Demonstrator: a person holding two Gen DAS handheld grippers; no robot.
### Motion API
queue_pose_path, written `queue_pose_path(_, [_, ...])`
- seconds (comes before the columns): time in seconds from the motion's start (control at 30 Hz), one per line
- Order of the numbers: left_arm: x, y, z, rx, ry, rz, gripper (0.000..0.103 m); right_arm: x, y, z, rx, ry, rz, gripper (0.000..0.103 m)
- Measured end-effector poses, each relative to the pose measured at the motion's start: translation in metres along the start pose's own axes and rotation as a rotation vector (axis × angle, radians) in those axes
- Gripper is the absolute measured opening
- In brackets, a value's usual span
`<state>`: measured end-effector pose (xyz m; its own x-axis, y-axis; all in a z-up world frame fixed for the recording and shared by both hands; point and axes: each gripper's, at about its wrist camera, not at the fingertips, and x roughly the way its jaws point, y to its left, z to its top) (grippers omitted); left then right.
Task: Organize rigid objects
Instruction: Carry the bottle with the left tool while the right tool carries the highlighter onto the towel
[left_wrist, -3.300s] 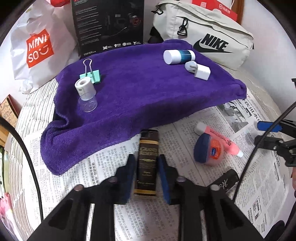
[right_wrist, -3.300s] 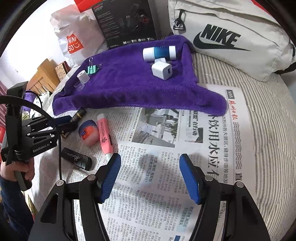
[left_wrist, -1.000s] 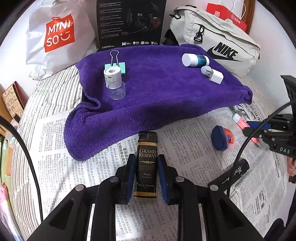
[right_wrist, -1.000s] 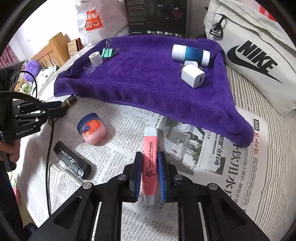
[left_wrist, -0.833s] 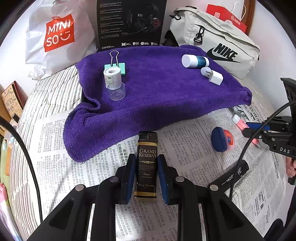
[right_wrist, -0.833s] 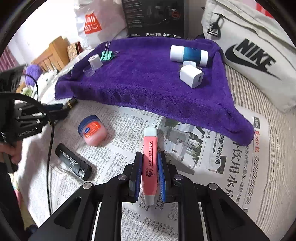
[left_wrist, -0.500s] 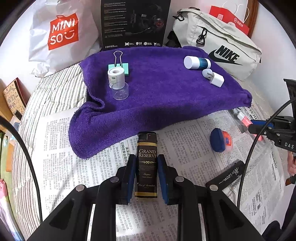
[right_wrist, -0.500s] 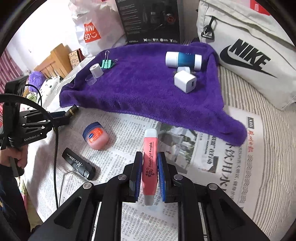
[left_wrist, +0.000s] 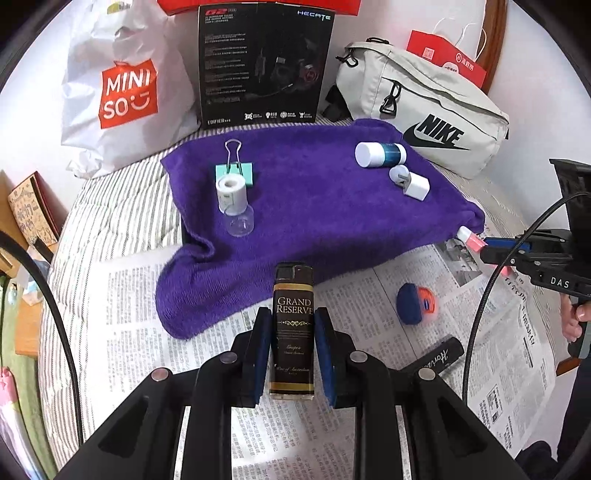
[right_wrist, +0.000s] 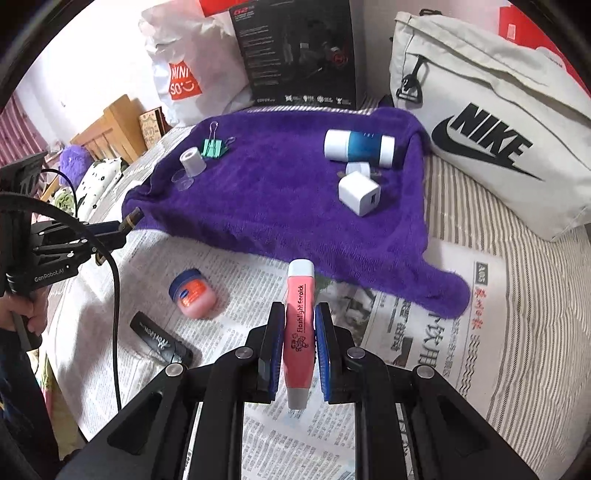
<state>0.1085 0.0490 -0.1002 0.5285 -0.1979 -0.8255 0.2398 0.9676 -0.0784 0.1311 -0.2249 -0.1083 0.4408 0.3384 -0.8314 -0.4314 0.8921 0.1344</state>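
Note:
My left gripper (left_wrist: 291, 354) is shut on a black "Grand Reserve" lighter (left_wrist: 293, 332), held above the newspaper just short of the purple towel (left_wrist: 314, 206). My right gripper (right_wrist: 299, 350) is shut on a pink flashlight earpick (right_wrist: 299, 325), also held above the newspaper before the towel (right_wrist: 280, 206). On the towel lie a green binder clip (left_wrist: 236, 170), a white tape roll on a clear cap (left_wrist: 232, 192), a white and blue tube (left_wrist: 380, 154) and a white charger (left_wrist: 415, 184). A Vaseline jar (right_wrist: 192, 293) and a black tube (right_wrist: 160, 341) lie on the newspaper.
A Miniso bag (left_wrist: 122, 92), a black box (left_wrist: 262, 62) and a Nike bag (left_wrist: 424, 110) stand behind the towel. Newspaper (right_wrist: 424, 350) covers the striped bed in front. The left gripper shows at the left of the right wrist view (right_wrist: 125, 223).
Both grippers, open 3.3 s ago, closed on the lighter and the earpick, lifted them and have moved toward the towel. The jar and black tube stay put.

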Motion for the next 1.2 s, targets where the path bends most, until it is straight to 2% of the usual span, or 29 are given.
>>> queue_pose_path(0.37, [-0.002, 0.0, 0.03, 0.04, -0.02, 0.011, 0.023, -0.005, -0.006, 0.036, -0.014, -0.039, -0.017, 0.017])
queue_pose_path(0.67, [0.019, 0.005, 0.061, 0.062, -0.007, -0.005, 0.023, 0.025, -0.007, 0.073, -0.081, -0.009, -0.038, 0.017])
queue_pose_path(0.93, [0.045, 0.013, 0.075, 0.055, 0.021, -0.026, 0.023, 0.062, -0.01, 0.084, -0.112, 0.052, -0.048, 0.017])
queue_pose_path(1.2, [0.072, 0.015, 0.079, 0.045, 0.062, -0.04, 0.023, 0.075, -0.014, 0.085, -0.142, 0.074, -0.061, 0.017])
